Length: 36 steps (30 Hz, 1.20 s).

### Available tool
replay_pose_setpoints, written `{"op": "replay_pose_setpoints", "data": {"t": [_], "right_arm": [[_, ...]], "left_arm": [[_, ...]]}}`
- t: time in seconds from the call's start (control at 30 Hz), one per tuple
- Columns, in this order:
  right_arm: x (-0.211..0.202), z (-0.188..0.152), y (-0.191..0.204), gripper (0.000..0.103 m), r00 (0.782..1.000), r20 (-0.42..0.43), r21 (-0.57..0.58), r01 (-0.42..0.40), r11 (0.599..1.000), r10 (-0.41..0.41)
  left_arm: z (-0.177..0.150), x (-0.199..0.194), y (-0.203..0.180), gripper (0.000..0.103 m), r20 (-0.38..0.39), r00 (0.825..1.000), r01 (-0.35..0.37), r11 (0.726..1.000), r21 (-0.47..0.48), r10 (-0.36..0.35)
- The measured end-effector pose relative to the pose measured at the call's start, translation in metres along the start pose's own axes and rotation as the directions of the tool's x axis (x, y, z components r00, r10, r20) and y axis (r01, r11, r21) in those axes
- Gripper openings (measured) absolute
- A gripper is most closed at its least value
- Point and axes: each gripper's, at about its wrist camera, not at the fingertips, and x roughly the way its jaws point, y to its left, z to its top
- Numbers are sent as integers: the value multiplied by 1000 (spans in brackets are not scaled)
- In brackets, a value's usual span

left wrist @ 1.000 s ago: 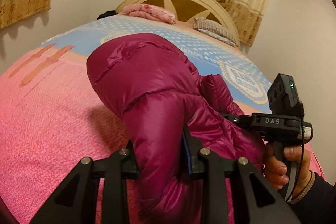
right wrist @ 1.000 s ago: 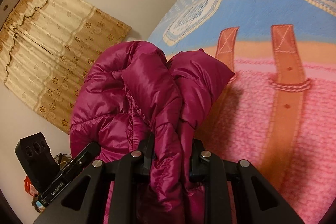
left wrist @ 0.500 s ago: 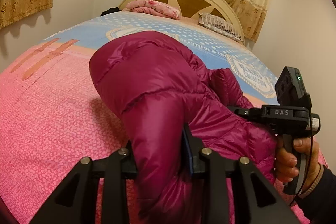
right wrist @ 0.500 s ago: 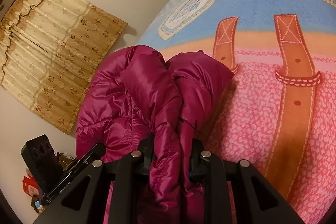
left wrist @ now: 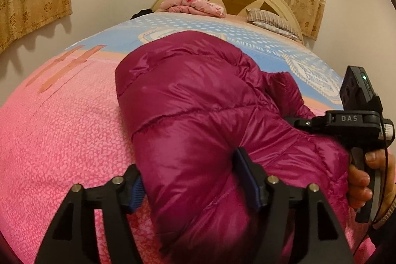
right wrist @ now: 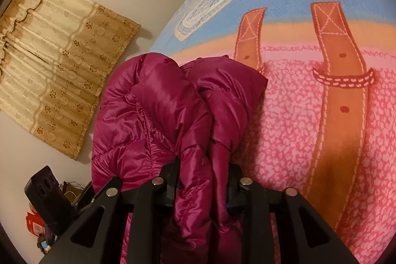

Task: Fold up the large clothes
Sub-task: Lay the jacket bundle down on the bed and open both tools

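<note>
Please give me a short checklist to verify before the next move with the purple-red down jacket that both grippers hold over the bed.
1. Left gripper has the jacket between its fingers: ok, though the jaws stand wide around a thick bunch.
2. Right gripper is clamped on jacket folds: ok.
3. Bedspread beside the jacket is free for laying down: ok.
4. Jacket lies flat and even: not ok, it is bunched and puffy.
5. Sleeves tucked inside: cannot tell.
6. Folded pink quilt at the headboard is out of the way: ok.
</note>
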Motion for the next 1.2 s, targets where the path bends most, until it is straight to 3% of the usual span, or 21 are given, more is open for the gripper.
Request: {"op": "replay_pose_setpoints", "data": {"t": [0.1,0.27,0.6,0.73,0.87,0.97,1.03,1.2], "right_arm": [[2,0,1,30,1000,-2,-5,7,1000,-7],[2,-1,14,34,996,20,-63,84,994,-83],[-27,-3,19,45,988,82,-74,135,988,-129],[-62,-14,33,50,973,156,-126,187,974,-167],[-92,-29,52,63,961,217,-167,211,963,-173],[-114,-48,68,64,947,264,-198,236,951,-180],[-128,-62,77,64,938,294,-213,253,944,-185],[-155,-91,107,65,912,370,-271,286,919,-174]], "left_arm": [[-3,-1,2,79,3,1000,-27,1000,2,27],[-7,-6,1,85,8,997,-82,997,11,82],[-11,-37,-10,87,28,995,-100,995,30,100],[-10,-67,-22,92,92,991,-97,994,44,93],[-9,-92,-29,93,138,988,-81,996,44,74],[-4,-109,-36,95,179,981,-87,994,65,74],[-2,-126,-40,101,225,972,-86,993,76,67],[4,-146,-49,102,281,959,-62,994,89,34]]}}
